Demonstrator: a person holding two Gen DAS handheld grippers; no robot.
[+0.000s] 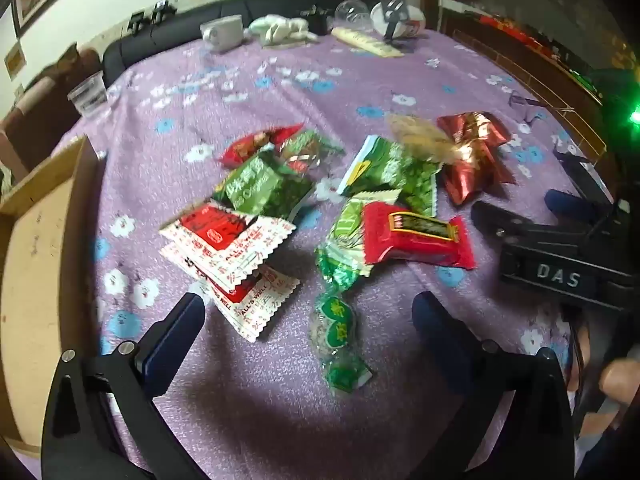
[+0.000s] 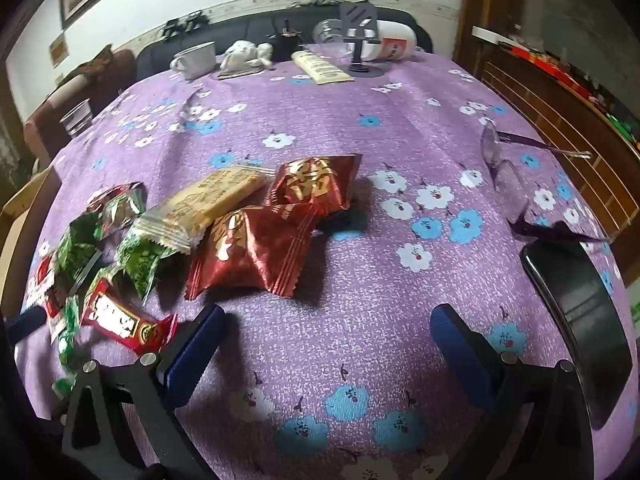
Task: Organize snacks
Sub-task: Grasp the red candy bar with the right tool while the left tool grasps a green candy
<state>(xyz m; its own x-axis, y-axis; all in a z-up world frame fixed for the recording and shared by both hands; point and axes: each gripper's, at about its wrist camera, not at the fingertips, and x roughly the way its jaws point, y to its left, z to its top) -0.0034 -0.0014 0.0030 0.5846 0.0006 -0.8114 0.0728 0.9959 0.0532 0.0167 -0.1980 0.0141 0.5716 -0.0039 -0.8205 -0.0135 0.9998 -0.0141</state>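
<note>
Several wrapped snacks lie scattered on the purple flowered tablecloth (image 1: 360,80). In the left wrist view I see white-and-red packets (image 1: 228,240), a green packet (image 1: 268,188), a red bar (image 1: 416,236) and a long green candy (image 1: 336,320). My left gripper (image 1: 308,316) is open and empty, just above the candy and packets. The right gripper (image 1: 516,212) shows at the right. In the right wrist view, two dark red foil packets (image 2: 256,252) and a yellow biscuit pack (image 2: 212,200) lie ahead. My right gripper (image 2: 326,328) is open and empty above bare cloth.
A cardboard box (image 1: 36,256) sits at the left table edge. A black phone (image 2: 580,320) and purple glasses (image 2: 504,168) lie right. At the far edge stand a mug (image 2: 196,60), white figurine (image 2: 248,56), phone stand (image 2: 360,40) and plastic cup (image 1: 88,92).
</note>
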